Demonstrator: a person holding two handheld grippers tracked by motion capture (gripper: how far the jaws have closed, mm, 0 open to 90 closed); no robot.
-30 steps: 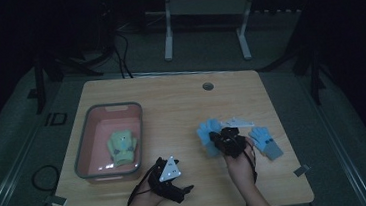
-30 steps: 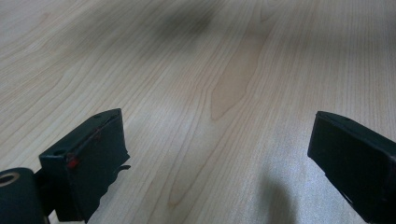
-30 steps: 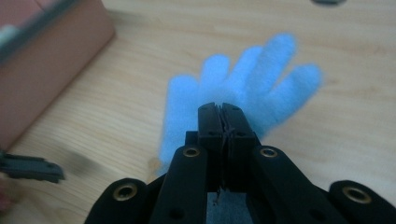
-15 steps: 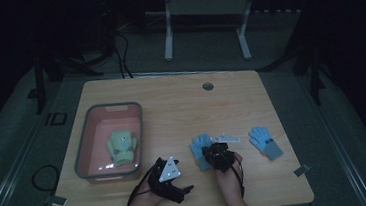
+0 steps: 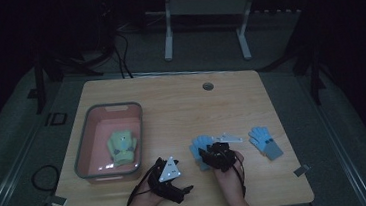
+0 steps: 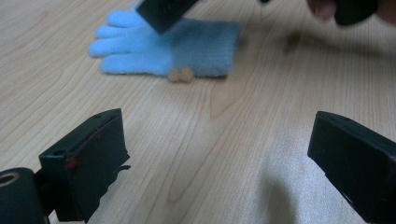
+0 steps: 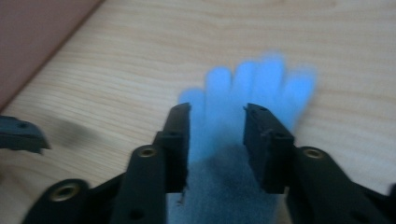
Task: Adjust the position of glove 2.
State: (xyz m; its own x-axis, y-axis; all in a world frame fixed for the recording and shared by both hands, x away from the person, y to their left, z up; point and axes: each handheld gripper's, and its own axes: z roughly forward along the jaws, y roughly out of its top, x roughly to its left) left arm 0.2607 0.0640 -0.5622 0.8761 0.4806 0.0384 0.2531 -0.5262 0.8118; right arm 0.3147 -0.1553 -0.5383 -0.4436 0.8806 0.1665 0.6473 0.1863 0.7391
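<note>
On the bench [image 5: 171,109], right of the bin [image 5: 88,161], a blue glove [image 5: 200,146] lies flat with its fingers pointing away from the person. Right claw [image 7: 217,140] hangs directly over this glove; its jaws have just been opening and now stand apart, with the glove below and between them, the pads not pressing on it. Left claw [image 6: 219,158] rests near the bench's front edge, between the bin and the glove, jaws wide apart over bare wood. A second blue glove [image 5: 264,142] lies well right of the first. Inside the bin lies a green glove [image 5: 122,147].
</note>
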